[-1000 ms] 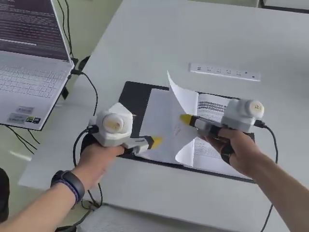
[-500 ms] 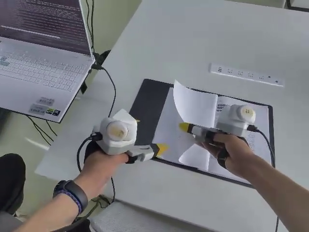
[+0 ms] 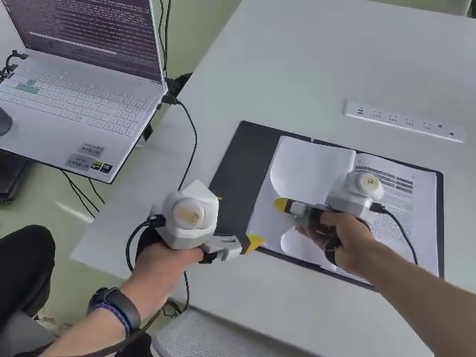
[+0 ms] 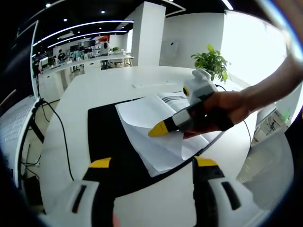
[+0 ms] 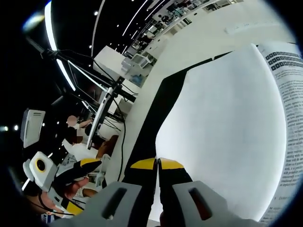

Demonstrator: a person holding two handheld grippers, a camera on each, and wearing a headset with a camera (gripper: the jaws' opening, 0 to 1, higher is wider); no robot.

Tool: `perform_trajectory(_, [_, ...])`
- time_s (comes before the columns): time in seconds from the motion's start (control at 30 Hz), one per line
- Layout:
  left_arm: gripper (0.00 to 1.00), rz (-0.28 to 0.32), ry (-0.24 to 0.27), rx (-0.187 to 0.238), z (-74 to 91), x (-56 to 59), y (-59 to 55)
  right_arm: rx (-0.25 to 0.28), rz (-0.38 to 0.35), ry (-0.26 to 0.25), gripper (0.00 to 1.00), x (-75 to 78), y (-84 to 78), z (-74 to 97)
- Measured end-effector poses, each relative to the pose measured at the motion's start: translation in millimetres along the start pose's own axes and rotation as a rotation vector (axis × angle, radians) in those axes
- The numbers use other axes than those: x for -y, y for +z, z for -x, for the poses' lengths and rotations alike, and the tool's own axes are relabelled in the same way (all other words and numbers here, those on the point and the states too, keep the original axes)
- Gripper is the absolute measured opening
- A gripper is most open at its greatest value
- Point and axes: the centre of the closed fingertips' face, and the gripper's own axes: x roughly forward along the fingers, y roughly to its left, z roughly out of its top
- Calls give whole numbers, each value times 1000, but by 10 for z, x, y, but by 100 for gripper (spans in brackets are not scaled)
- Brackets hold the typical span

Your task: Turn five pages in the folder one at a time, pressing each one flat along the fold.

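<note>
Closed tongs (image 5: 157, 164) over white page (image 5: 222, 132)

Black folder (image 3: 232, 169) open, white page (image 3: 312, 169) curling leftward

No word, brand or number can be made out anywhere. The laptop screen (image 3: 82, 30) carries many rows of light text on a dark ground, too small to read. A few stickers (image 3: 91, 157) sit on the laptop's palm rest, their print a blur. In the folder (image 3: 232, 167), the right-hand printed page (image 3: 405, 197) shows dense blocks and lines of dark type. The right gripper view brings it closer, yet the letters remain illegible there too.
</note>
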Motion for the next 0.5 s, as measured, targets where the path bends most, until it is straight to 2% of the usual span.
perform_trajectory(0.13, [65,6,9,-8,-35,-24,-8,-11,1,-21,0,57,-69,-41])
perform_trajectory(0.37, [63,2,-3,-8,-120,-6,35,-17,-11,-29,2,74,-74,-55])
perform_trajectory(0.5, [60,-7,-5,-8,-193,-17,45,-28,58,-5,9,19,-83,14])
